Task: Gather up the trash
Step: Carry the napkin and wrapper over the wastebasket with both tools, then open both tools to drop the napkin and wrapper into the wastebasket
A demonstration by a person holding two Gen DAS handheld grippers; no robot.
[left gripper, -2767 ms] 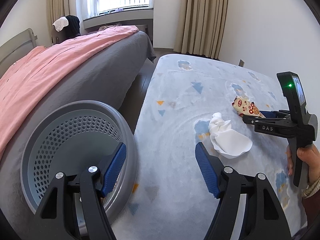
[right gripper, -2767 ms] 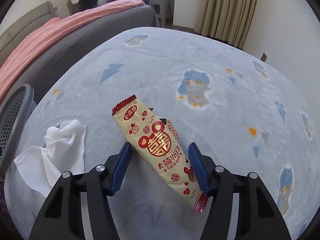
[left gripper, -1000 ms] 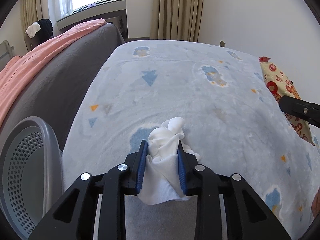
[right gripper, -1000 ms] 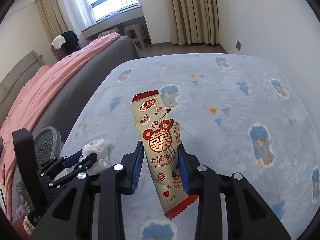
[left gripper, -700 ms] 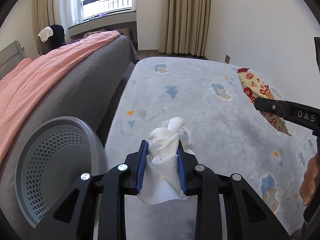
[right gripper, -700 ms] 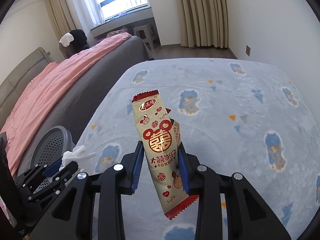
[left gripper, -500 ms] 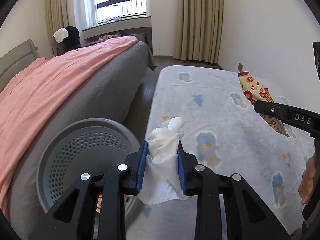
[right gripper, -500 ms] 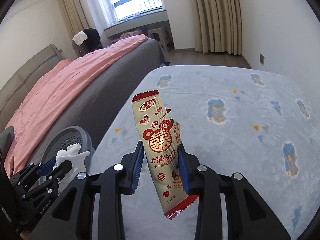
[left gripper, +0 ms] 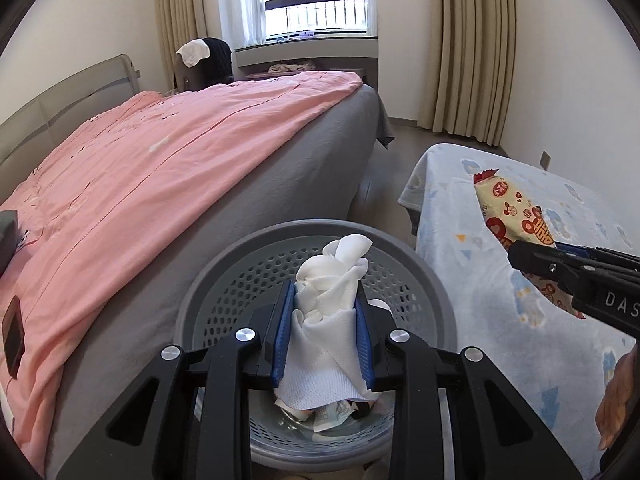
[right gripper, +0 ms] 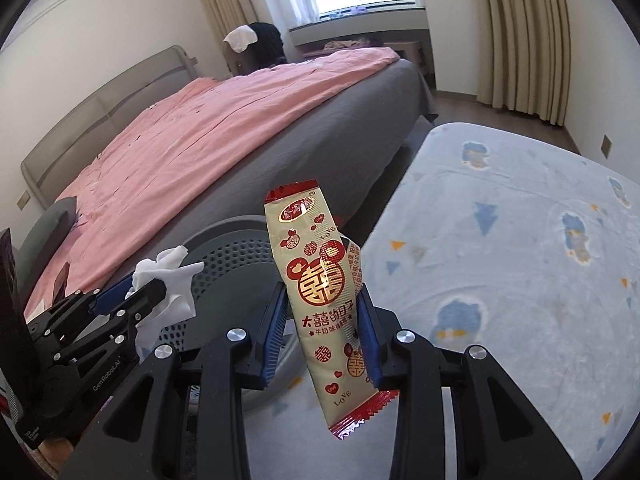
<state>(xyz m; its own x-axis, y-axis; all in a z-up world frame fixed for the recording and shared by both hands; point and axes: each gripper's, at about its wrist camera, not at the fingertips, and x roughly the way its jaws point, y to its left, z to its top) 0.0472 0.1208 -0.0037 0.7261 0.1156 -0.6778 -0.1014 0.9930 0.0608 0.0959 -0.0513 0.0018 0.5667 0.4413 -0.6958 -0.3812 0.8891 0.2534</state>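
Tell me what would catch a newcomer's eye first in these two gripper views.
Likely the white crumpled tissue clamped in the left gripper, hanging right over the grey perforated bin beside the bed. Next, the red-and-cream snack wrapper pinched upright in the right gripper, above the blue patterned blanket.

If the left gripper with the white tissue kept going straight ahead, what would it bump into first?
Probably the inside of the round grey perforated plastic basket: the left gripper, shut on the crumpled white tissue, points down into it. Depth is unclear.
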